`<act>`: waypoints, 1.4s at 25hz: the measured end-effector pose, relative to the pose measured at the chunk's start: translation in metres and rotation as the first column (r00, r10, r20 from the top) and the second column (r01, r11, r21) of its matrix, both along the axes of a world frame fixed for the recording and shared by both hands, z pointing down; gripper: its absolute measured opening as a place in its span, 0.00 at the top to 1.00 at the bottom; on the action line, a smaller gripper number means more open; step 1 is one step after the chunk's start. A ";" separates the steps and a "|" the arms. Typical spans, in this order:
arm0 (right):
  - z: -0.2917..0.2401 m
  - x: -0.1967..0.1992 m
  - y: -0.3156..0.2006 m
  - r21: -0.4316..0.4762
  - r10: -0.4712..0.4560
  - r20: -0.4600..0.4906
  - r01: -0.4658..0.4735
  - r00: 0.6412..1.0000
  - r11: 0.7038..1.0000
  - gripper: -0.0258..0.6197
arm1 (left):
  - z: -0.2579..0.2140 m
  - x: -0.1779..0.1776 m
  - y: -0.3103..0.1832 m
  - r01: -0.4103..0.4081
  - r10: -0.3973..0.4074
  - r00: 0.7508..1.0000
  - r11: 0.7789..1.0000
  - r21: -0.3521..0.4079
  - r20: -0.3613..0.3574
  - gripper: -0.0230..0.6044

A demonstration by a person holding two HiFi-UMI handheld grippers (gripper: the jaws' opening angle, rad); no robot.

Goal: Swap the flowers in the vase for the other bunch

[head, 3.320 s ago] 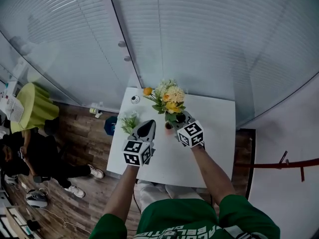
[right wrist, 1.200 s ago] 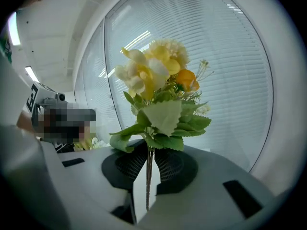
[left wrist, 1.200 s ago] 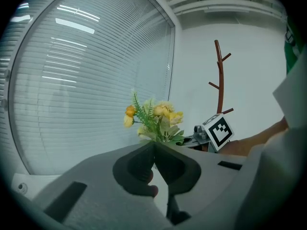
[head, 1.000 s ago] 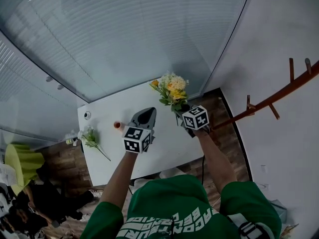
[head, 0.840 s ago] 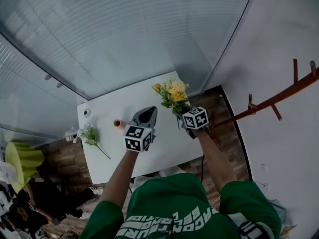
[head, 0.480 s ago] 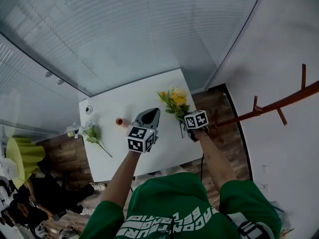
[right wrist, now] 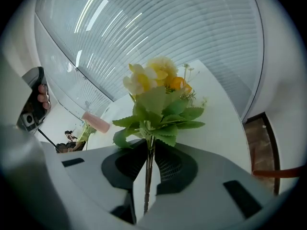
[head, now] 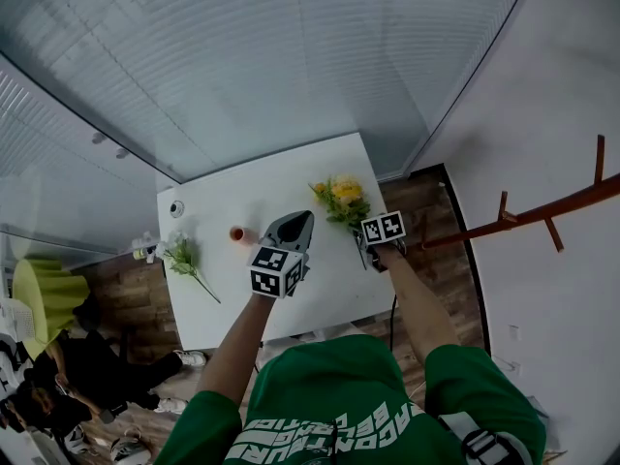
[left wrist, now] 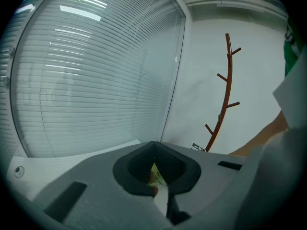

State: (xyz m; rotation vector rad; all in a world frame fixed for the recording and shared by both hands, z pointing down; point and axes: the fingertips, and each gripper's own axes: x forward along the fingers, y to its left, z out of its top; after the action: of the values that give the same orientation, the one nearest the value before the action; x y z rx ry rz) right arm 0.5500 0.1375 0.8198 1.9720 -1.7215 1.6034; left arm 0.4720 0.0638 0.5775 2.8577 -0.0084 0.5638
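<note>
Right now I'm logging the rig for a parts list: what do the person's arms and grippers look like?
Both the left gripper and right gripper have pale grey bodies with dark, rounded pads, each carrying a cube of black-and-white square markers. The person wears a green short-sleeved shirt with white lettering.

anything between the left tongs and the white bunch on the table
Only the small vase: in the head view it stands roughly between the left tongs and the white bunch. Nothing else lies along that path.
</note>
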 end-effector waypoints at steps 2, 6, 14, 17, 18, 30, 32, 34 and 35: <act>0.001 0.000 0.000 0.000 0.011 0.015 -0.011 1.000 1.000 0.87 | -0.001 -0.001 -0.002 0.003 -0.003 1.000 1.000 -0.001 -0.003 0.95; 0.001 0.001 0.000 -0.006 0.025 0.023 -0.025 0.999 1.000 0.85 | -0.008 -0.003 -0.009 0.026 -0.026 0.999 1.000 -0.012 -0.024 0.95; -0.015 0.005 0.009 -0.053 -0.006 -0.081 0.002 0.997 0.999 0.63 | -0.019 -0.021 -0.029 0.092 -0.092 0.994 0.996 -0.017 -0.058 0.95; -0.033 0.012 0.013 -0.039 0.000 -0.140 -0.005 0.990 0.999 0.63 | -0.023 -0.034 -0.044 0.131 -0.132 0.989 0.991 -0.017 -0.074 0.95; -0.041 0.013 0.014 -0.030 0.003 -0.164 -0.008 0.986 1.000 0.63 | -0.024 -0.040 -0.051 0.148 -0.149 0.986 0.989 -0.020 -0.077 0.95; -0.211 -0.010 -0.052 0.186 0.061 -0.466 0.031 0.883 0.982 0.63 | -0.059 -0.143 -0.147 0.377 -0.382 0.919 0.924 -0.065 -0.096 0.95; -0.235 -0.028 -0.070 0.223 0.065 -0.494 0.054 0.867 0.973 0.63 | -0.065 -0.161 -0.158 0.401 -0.405 0.909 0.914 -0.059 -0.099 0.95; -0.255 -0.047 -0.087 0.253 0.068 -0.520 0.078 0.852 0.964 0.68 | -0.071 -0.180 -0.170 0.425 -0.428 0.898 0.904 -0.043 -0.103 0.95; -0.263 -0.059 -0.095 0.264 0.067 -0.531 0.090 0.845 0.960 0.71 | -0.074 -0.190 -0.175 0.434 -0.435 0.895 0.900 -0.033 -0.102 0.95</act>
State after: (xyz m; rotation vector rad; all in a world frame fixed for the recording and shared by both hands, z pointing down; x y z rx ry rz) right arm 0.4911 0.0425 0.5565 2.2335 -1.7696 0.7025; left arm 0.2820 -0.1108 0.5038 2.7380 -0.6098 0.3127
